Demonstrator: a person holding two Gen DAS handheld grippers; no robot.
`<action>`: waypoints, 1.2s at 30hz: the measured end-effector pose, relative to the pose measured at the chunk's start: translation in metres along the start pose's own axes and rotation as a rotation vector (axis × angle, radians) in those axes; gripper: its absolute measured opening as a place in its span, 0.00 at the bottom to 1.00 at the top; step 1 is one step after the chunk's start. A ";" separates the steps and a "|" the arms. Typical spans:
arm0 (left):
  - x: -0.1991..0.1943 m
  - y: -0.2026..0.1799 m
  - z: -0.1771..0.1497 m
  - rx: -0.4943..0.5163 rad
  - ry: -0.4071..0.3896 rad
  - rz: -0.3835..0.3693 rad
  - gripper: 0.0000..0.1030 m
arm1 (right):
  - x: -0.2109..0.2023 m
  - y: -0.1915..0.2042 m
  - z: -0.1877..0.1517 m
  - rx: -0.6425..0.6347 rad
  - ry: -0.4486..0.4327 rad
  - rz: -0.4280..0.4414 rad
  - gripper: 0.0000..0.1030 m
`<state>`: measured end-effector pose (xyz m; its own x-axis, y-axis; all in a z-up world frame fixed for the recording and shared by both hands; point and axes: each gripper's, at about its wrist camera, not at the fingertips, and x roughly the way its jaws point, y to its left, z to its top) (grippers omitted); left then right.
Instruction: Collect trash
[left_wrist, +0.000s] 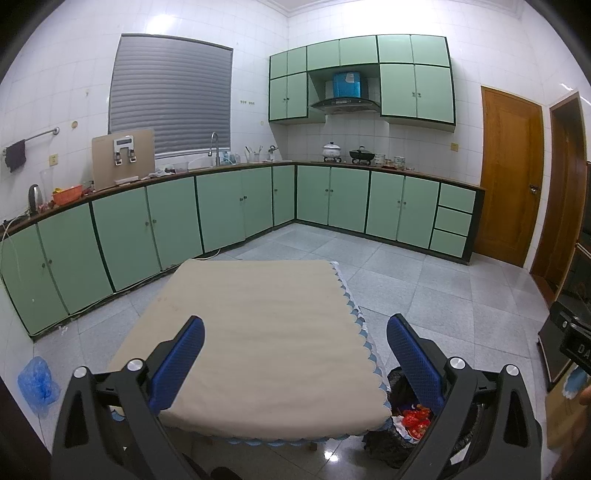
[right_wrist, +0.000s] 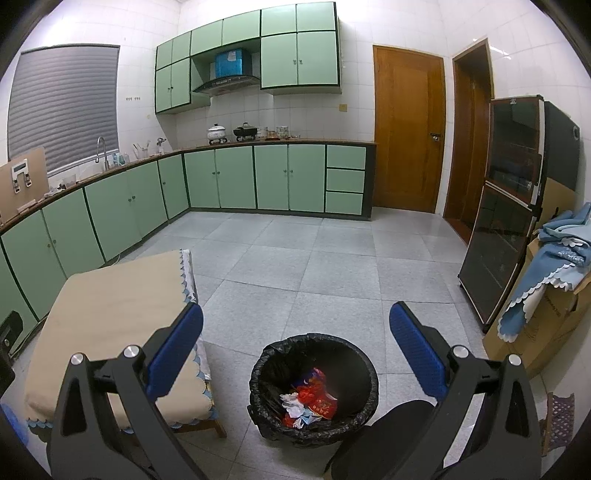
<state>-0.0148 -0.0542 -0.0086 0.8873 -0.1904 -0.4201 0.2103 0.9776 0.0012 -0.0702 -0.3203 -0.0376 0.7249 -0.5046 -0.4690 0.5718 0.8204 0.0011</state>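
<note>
A black bin (right_wrist: 258, 373) lined with a black bag stands on the floor to the right of a low table (right_wrist: 107, 306) with a beige cloth. Red wrappers and white crumpled paper (right_wrist: 310, 400) lie inside it. My right gripper (right_wrist: 295, 354) is open and empty, held above the bin. My left gripper (left_wrist: 295, 365) is open and empty above the table (left_wrist: 266, 325), whose cloth is bare. The bin (left_wrist: 397, 391) shows partly at the table's right corner, with red trash (left_wrist: 415, 419) in it.
Green cabinets (left_wrist: 229, 206) line the far and left walls. A blue plastic bag (left_wrist: 37, 382) lies on the floor at the left. A dark glass cabinet (right_wrist: 506, 206) and a cardboard box with blue cloth (right_wrist: 546, 280) stand at the right. Grey tiled floor (right_wrist: 332, 258) lies between.
</note>
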 end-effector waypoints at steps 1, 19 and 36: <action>0.000 0.000 0.000 0.000 0.001 -0.001 0.94 | 0.000 0.000 0.000 0.000 0.000 0.001 0.95; 0.001 0.003 -0.002 -0.002 0.000 0.005 0.94 | 0.001 -0.001 0.000 0.003 -0.001 0.004 0.95; 0.001 0.004 -0.002 0.001 -0.002 0.008 0.94 | 0.001 -0.001 -0.001 0.006 -0.001 0.006 0.95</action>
<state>-0.0143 -0.0505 -0.0109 0.8898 -0.1830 -0.4180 0.2040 0.9790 0.0056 -0.0705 -0.3212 -0.0386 0.7285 -0.5004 -0.4679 0.5699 0.8217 0.0086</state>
